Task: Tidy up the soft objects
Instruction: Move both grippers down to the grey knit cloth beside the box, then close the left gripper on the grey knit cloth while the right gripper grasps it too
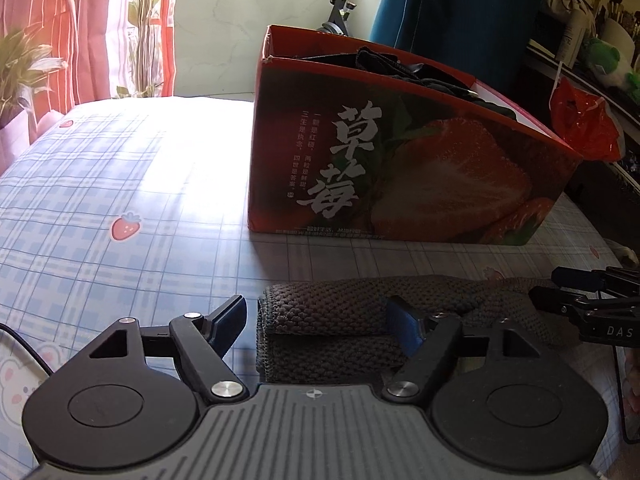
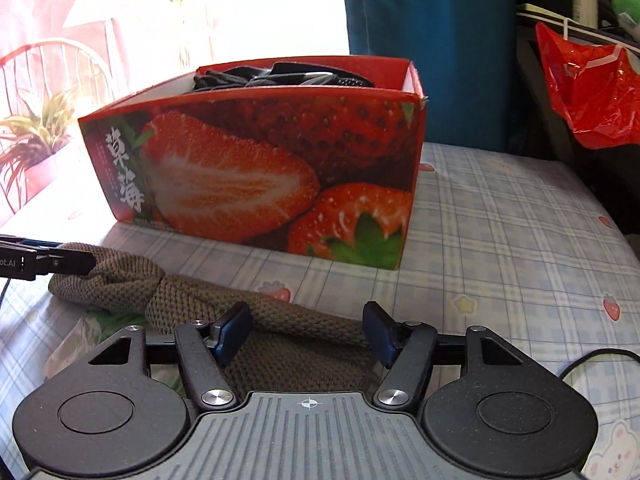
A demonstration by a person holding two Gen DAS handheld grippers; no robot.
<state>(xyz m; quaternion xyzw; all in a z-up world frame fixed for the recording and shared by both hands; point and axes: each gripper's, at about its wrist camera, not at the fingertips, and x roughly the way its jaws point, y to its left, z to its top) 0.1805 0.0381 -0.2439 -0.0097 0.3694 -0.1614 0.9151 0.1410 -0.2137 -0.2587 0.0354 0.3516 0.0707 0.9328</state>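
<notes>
Pointing downward, both tongs released: left tongs [image 1: 316,322], right tongs [image 2: 308,336] straddling knitted cloth [image 1: 340,308] before box [image 1: 400,168]

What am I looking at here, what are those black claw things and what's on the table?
They are two hand-held grippers, one in each of a person's hands, each with its own camera looking along its jaws. One picture is from the left gripper, the other from the right gripper. On a checked tablecloth lies a folded brown knit cloth, with a strawberry box of dark fabric behind it. Both sets of jaws stand open around the cloth; nothing is held.
</notes>
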